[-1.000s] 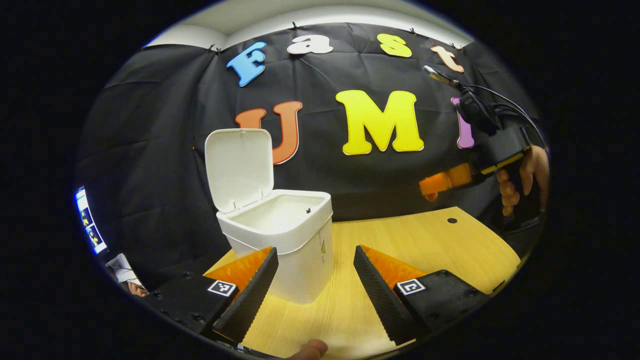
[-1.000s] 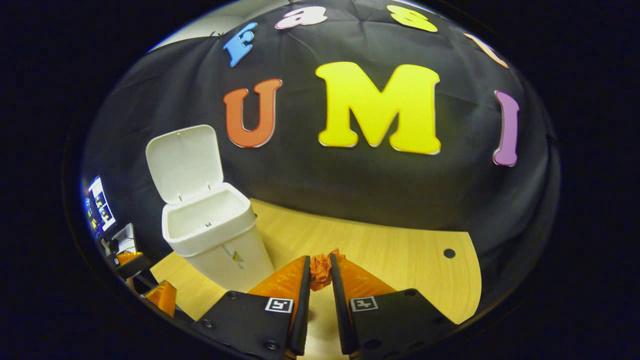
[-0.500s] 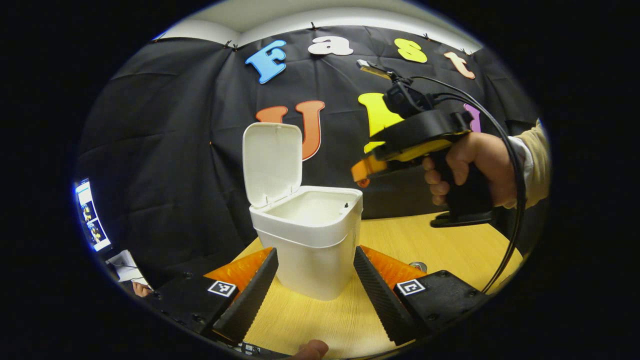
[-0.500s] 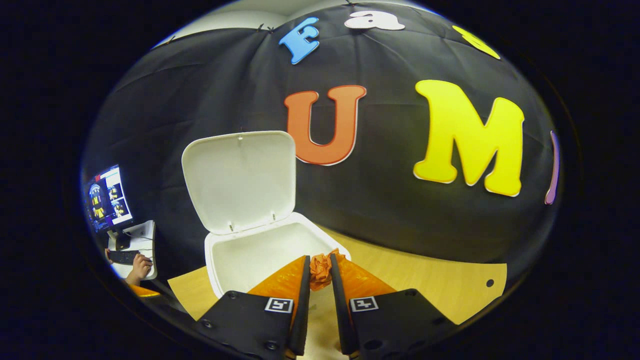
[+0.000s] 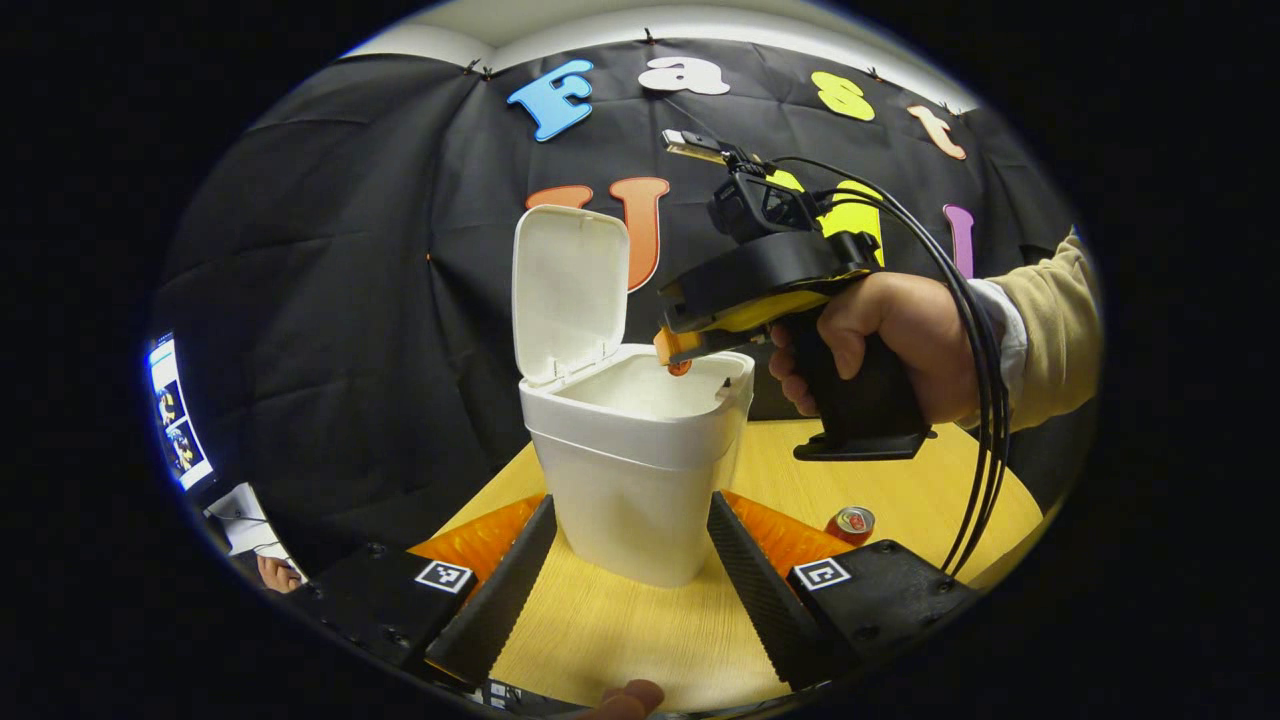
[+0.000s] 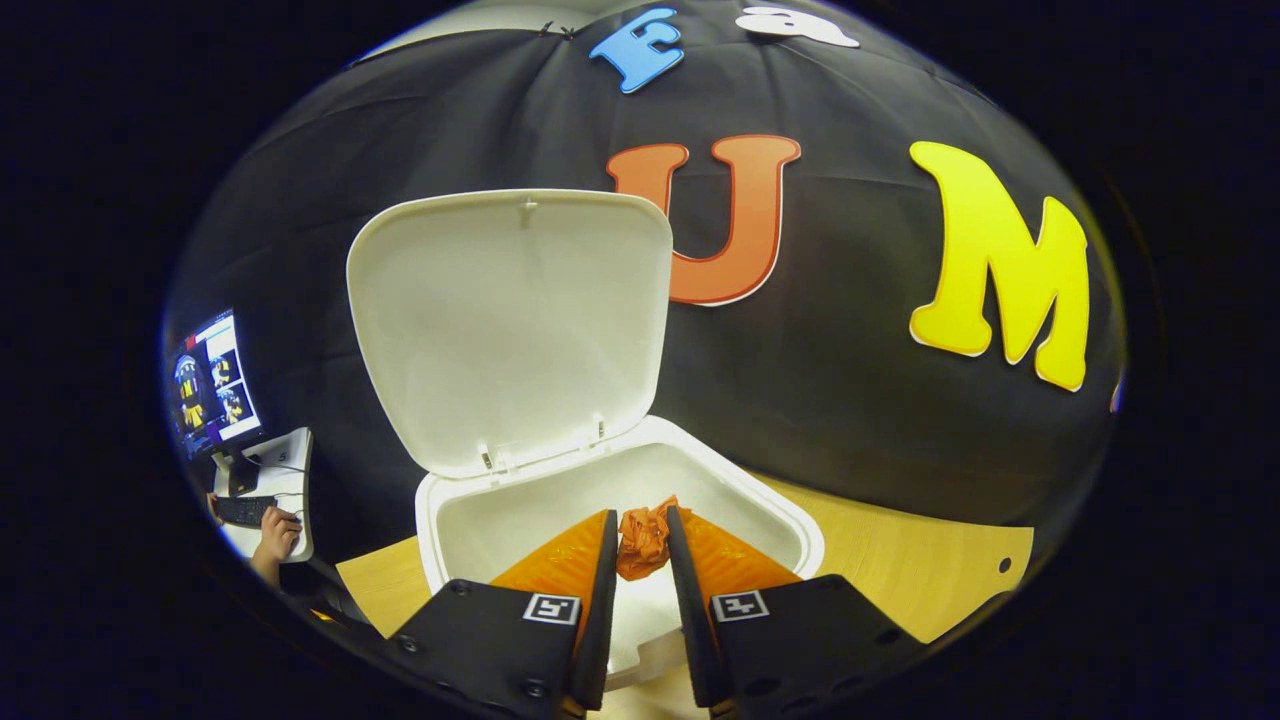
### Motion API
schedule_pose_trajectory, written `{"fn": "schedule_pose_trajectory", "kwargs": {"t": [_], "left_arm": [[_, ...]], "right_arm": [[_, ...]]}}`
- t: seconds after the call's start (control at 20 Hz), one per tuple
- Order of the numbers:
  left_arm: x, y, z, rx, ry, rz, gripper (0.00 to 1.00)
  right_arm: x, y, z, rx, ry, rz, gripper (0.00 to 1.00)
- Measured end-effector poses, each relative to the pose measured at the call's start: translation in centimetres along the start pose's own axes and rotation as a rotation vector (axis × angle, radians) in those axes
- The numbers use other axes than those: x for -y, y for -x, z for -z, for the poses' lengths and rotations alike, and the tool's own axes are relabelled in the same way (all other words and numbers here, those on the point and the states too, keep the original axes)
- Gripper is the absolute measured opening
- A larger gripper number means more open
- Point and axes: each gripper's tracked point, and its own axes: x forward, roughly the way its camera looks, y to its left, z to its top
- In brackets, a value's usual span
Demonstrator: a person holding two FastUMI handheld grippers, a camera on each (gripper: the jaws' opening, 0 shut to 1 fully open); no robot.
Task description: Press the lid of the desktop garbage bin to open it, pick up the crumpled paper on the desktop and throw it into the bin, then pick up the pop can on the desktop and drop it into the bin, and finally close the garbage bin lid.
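Right gripper (image 6: 640, 560) is clenched on the crumpled paper (image 6: 643, 540), held over the open garbage bin (image 5: 640, 470); its lid (image 6: 510, 320) stands upright at the far side. Release only when well inside the rim. The wad has no clear long axis. Left gripper (image 5: 630, 560) is released, fingers either side of the bin. The pop can (image 5: 851, 523) lies on the table (image 5: 620, 640) to the right, end facing the camera.

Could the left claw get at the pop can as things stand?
Probably yes. The left claw is open and empty, and the pop can lies on the desktop just beyond its near finger, apart from the garbage bin, with nothing between.
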Motion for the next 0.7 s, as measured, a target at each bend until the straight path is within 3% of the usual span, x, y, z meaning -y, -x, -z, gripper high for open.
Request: {"fn": "schedule_pose_trajectory", "kwargs": {"t": [0.05, 0.15, 0.25, 0.3, 0.4, 0.7], "left_arm": [[0.2, -0.1, 0.3, -0.004, 0.002, 0.007, 1.00], [0.5, -0.4, 0.8, -0.019, 0.011, 0.017, 1.00], [0.7, -0.7, 1.2, -0.035, 0.015, 0.025, 1.00], [1.0, -0.9, 1.3, -0.039, 0.014, 0.030, 1.00], [1.9, -1.0, 1.4, -0.041, 0.014, 0.058, 1.00], [6.3, -1.9, 1.7, -0.034, 0.006, 0.139, 1.00]], "right_arm": [[0.1, 0.0, 0.1, -0.001, -0.009, -0.001, 0.33], [0.1, 0.4, -0.1, 0.000, -0.031, -0.008, 0.61], [0.5, 1.4, -0.6, 0.014, -0.048, -0.008, 0.66], [1.0, 2.1, -1.0, 0.029, -0.055, -0.001, 0.80], [2.1, 4.0, -1.8, 0.062, -0.069, 0.012, 0.96], [8.7, 11.9, -2.0, 0.119, -0.111, 0.099, 0.95]]}}
